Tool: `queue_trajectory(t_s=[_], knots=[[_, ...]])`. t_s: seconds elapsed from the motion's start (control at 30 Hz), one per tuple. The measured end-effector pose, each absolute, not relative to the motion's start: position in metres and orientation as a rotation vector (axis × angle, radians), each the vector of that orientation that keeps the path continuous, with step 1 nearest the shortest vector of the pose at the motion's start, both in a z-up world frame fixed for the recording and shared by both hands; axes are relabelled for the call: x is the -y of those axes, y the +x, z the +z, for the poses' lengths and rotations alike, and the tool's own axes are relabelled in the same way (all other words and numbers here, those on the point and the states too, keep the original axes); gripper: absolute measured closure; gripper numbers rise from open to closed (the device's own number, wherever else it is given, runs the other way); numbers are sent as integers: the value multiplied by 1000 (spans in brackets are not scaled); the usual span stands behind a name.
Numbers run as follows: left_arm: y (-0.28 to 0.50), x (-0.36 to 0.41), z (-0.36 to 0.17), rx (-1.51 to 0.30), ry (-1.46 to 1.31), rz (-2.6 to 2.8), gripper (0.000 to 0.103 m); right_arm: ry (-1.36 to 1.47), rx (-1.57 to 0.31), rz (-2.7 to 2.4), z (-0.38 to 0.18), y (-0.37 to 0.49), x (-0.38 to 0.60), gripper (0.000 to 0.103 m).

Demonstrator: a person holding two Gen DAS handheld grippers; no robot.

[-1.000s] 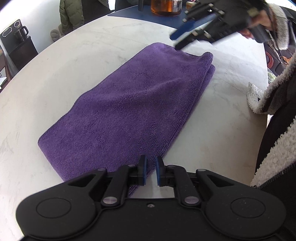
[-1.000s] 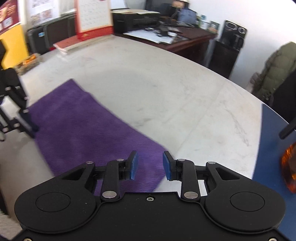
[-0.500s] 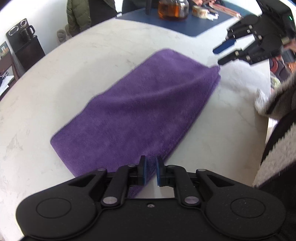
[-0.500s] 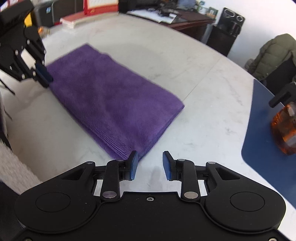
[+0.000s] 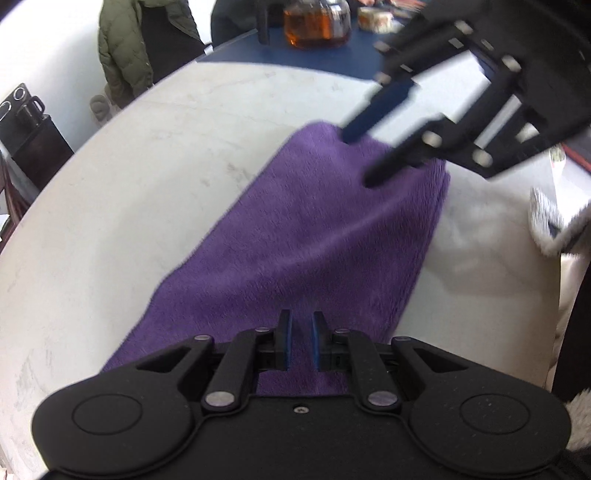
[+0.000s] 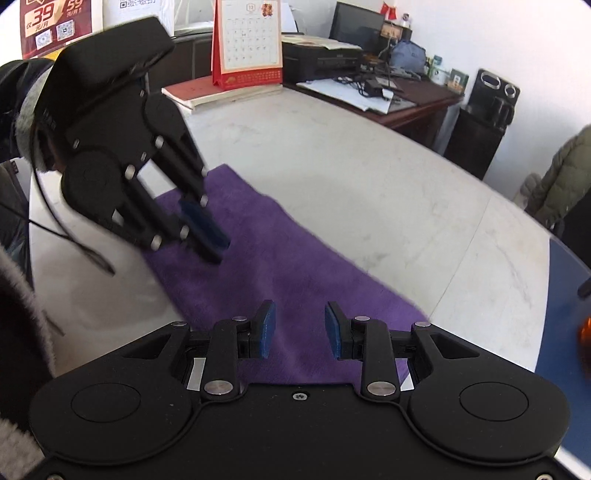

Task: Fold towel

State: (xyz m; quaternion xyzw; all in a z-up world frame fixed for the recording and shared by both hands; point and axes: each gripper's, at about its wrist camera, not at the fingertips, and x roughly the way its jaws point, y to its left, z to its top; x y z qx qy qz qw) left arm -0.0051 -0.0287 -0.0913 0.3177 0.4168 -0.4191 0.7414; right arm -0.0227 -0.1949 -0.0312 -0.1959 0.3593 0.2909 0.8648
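Towel [image 5: 317, 236], purple and plush, lies folded into a long strip on the pale marble table [image 5: 122, 192], its layered edges stacked along the side nearest the person's fleece-trimmed sleeve [image 5: 554, 229]. Seen from the left wrist, the left gripper [image 5: 300, 341] sits over the near end of the towel with its blue pads drawn close together, only a narrow gap between them and nothing pinched in it; whether the tips touch the cloth cannot be told. At the towel's far end the right gripper [image 5: 373, 151] reaches in from above, its two fingers spread apart, the lower tip over the purple pile and the blue-padded one at the towel's far edge. It is blurred, so contact with the cloth is unclear.

From the right wrist, the right gripper [image 6: 300, 328] shows its pads well apart with the towel [image 6: 280, 266] visible between and beneath them, gripping nothing. Across the towel from it, the left gripper [image 6: 212, 243] points down at the cloth's other end with its fingers nearly together.

Beyond the towel's far end in the left wrist view, a glass jar of amber liquid [image 5: 317, 22] stands on a blue mat [image 5: 332, 61]. A desk calendar [image 6: 246, 42] stands past the towel in the right wrist view.
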Motion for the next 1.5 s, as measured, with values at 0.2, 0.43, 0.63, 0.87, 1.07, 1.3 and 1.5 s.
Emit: queue_trajectory(t_s=[0.2,0.43,0.63,0.87,1.07,1.3,1.5], knots=[[-12,8,-92,-962,598,-888,94,-533,-772,768,-55,9,155,75],[-12,-14,-91,-1007,517,-899,93,-548,-840,797,-72,31,162,75],[-9,-25,-90,-1022,508,-921,93,-515,-895,567,-68,55,210,74],[-9,-26,-88,-1028,504,-905,93,-477,-803,752,-50,49,151,74],[-8,-28,-87,-1032,496,-890,93,-467,-868,810,-70,41,144,73],[-3,-33,-83,-1023,480,-858,93,-340,-908,472,-57,39,229,73],[0,-43,-79,-1015,503,-765,93,-229,-879,627,-52,-8,190,73]])
